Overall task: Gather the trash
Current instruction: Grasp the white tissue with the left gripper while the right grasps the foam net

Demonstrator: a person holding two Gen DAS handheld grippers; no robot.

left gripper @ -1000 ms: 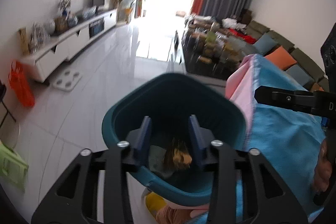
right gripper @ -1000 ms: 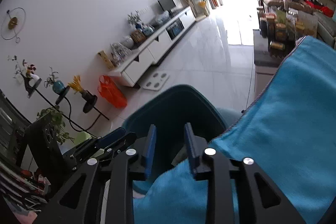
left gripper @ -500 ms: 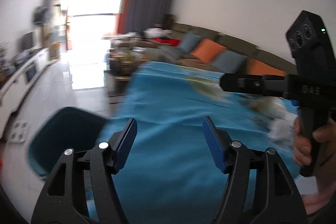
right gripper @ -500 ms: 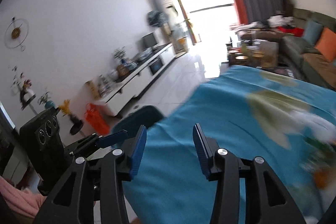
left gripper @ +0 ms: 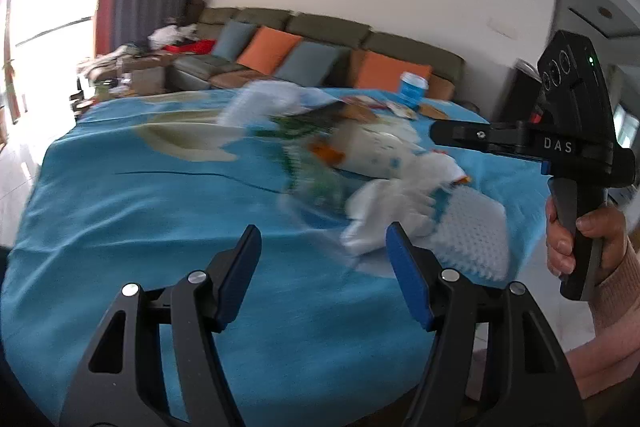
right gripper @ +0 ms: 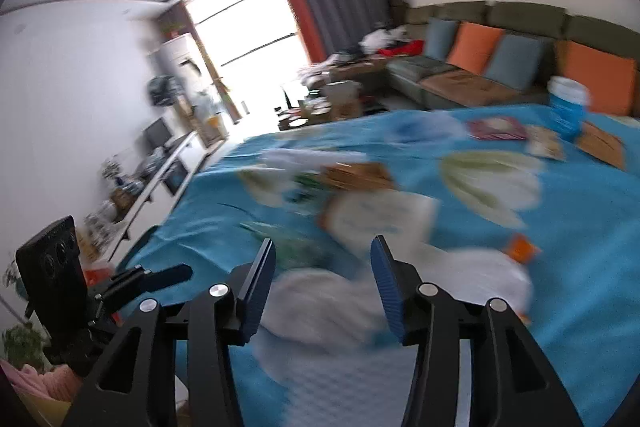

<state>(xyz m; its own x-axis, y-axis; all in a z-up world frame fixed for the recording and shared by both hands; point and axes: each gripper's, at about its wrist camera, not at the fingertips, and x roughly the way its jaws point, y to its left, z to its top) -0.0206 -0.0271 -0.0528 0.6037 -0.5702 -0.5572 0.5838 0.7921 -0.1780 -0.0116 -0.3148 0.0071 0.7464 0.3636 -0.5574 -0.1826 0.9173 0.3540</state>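
Observation:
A heap of trash lies on the blue tablecloth point(left gripper: 132, 211): crumpled white tissues point(left gripper: 384, 215), a white quilted pad point(left gripper: 472, 239), a white printed packet point(left gripper: 372, 151) and green wrappers point(left gripper: 308, 131), all blurred. My left gripper point(left gripper: 324, 259) is open and empty, just short of the tissues. My right gripper point(right gripper: 322, 275) hovers above the white tissues point(right gripper: 320, 299). Its jaws are opening, and nothing is pressed between the pads. The white packet point(right gripper: 384, 215) and a brown card point(right gripper: 356, 175) lie beyond it. A hand point(left gripper: 580, 239) holds the right gripper's handle.
A blue cup point(right gripper: 568, 107) and flat packets point(right gripper: 496, 129) sit at the table's far side. Behind stands a green sofa point(left gripper: 328, 35) with orange and grey cushions. A white TV cabinet point(right gripper: 160, 179) lines the left wall, beyond the table's left edge.
Both views swung from the teal bin to the table's trash heap. Both grippers' jaws have spread wider. The bin has left the views.

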